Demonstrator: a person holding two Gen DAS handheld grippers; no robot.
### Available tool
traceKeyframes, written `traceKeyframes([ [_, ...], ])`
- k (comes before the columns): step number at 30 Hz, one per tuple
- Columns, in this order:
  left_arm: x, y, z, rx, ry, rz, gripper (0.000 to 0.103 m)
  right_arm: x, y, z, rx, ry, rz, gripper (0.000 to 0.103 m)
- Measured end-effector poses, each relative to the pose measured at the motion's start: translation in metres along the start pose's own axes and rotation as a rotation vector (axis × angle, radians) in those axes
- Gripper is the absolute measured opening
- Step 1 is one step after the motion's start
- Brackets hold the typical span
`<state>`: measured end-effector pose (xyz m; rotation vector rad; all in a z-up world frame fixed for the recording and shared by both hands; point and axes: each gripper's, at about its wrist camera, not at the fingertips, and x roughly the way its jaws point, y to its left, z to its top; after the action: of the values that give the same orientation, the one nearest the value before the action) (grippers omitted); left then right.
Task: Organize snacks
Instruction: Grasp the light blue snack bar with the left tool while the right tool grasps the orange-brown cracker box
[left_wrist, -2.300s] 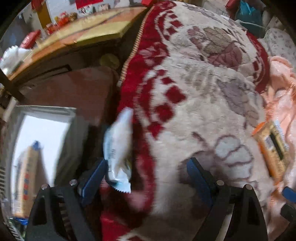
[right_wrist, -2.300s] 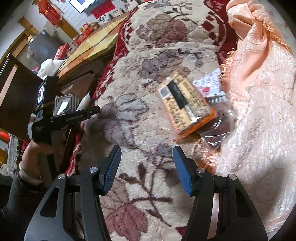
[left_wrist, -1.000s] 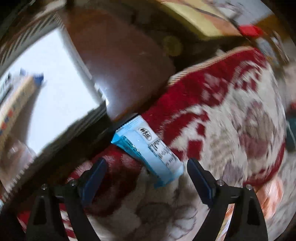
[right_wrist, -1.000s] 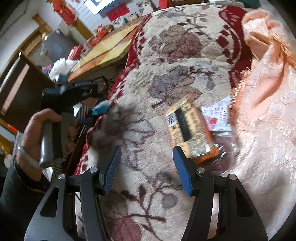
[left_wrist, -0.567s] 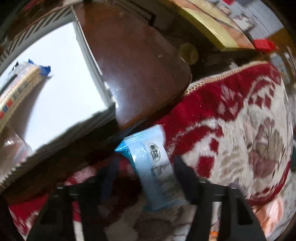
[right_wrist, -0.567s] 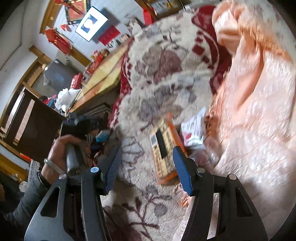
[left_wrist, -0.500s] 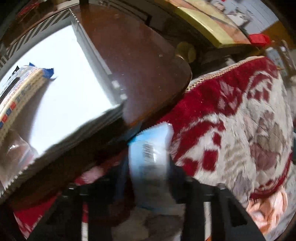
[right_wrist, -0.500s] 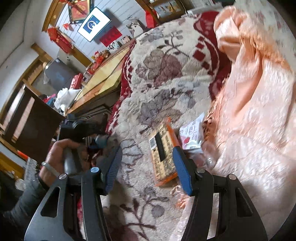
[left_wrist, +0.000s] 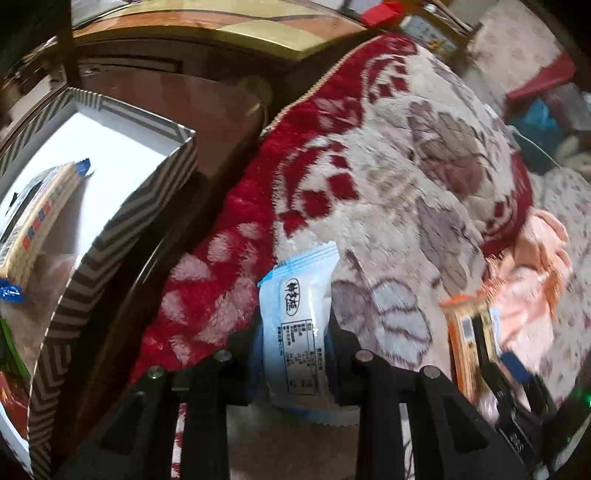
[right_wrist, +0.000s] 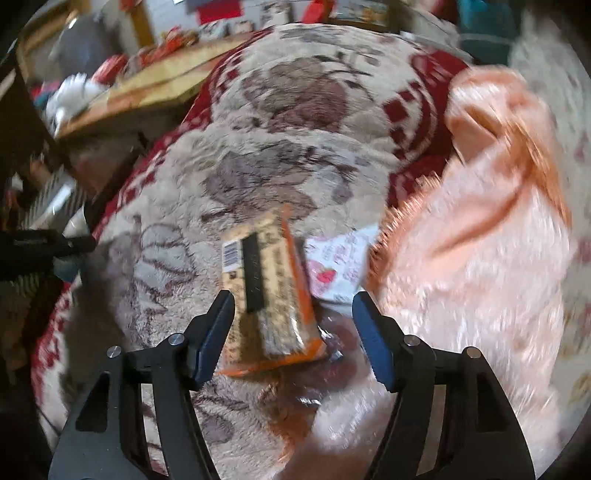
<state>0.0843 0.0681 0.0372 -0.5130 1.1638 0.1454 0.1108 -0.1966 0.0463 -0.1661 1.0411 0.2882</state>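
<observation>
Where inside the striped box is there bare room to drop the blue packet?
The box has its white floor bare from the far wall to the near one. The cracker sleeve and other packets crowd its left end. The left gripper holds the blue packet over the blanket.

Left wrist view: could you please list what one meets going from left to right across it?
Striped box → red-and-cream blanket → blue-and-white snack packet in the left gripper → orange snack pack → peach cloth.

1. Striped box (left_wrist: 122, 236): one.
2. Snack packets inside the box: one long biscuit pack (left_wrist: 35, 218); others unclear.
3. Packets on the blanket (right_wrist: 258, 155): blue-white (left_wrist: 297, 325), orange (right_wrist: 271, 288), white-pink (right_wrist: 338, 266), clear (right_wrist: 341, 354).
4. Grippers: two.
</observation>
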Motion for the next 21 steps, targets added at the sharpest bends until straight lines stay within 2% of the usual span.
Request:
traceKeyframes([
  [1,0.0,0.002,0.001,0.007,0.01,-0.017,0.03,0.001,0.005,0.003,-0.026,0.0,0.005,0.073],
  [3,0.002,0.004,0.005,0.023,0.021,-0.03,0.03,0.009,0.019,0.008,-0.094,0.024,-0.001,0.077],
  [6,0.003,0.005,0.005,0.037,0.031,-0.046,0.03,0.033,0.037,0.013,-0.209,0.084,-0.102,0.077],
  [8,0.005,0.004,0.007,0.039,0.032,-0.038,0.03,0.048,0.038,0.014,-0.224,0.114,-0.139,0.059],
  [9,0.007,0.003,0.007,0.043,0.033,-0.035,0.03,0.049,0.037,0.014,-0.226,0.093,-0.139,0.054],
  [10,0.006,0.001,0.006,0.052,0.032,-0.033,0.03,0.049,0.036,0.013,-0.223,0.086,-0.135,0.054],
  [12,0.002,-0.004,0.002,0.075,0.026,-0.024,0.03,0.043,0.032,0.012,-0.202,0.085,-0.106,0.053],
  [17,-0.018,-0.024,-0.012,0.201,-0.037,0.038,0.03,0.012,0.013,0.005,0.018,0.033,0.076,0.053],
  [21,-0.036,-0.03,-0.024,0.267,-0.094,0.073,0.03,-0.014,0.023,-0.004,0.068,-0.006,0.149,0.053],
])
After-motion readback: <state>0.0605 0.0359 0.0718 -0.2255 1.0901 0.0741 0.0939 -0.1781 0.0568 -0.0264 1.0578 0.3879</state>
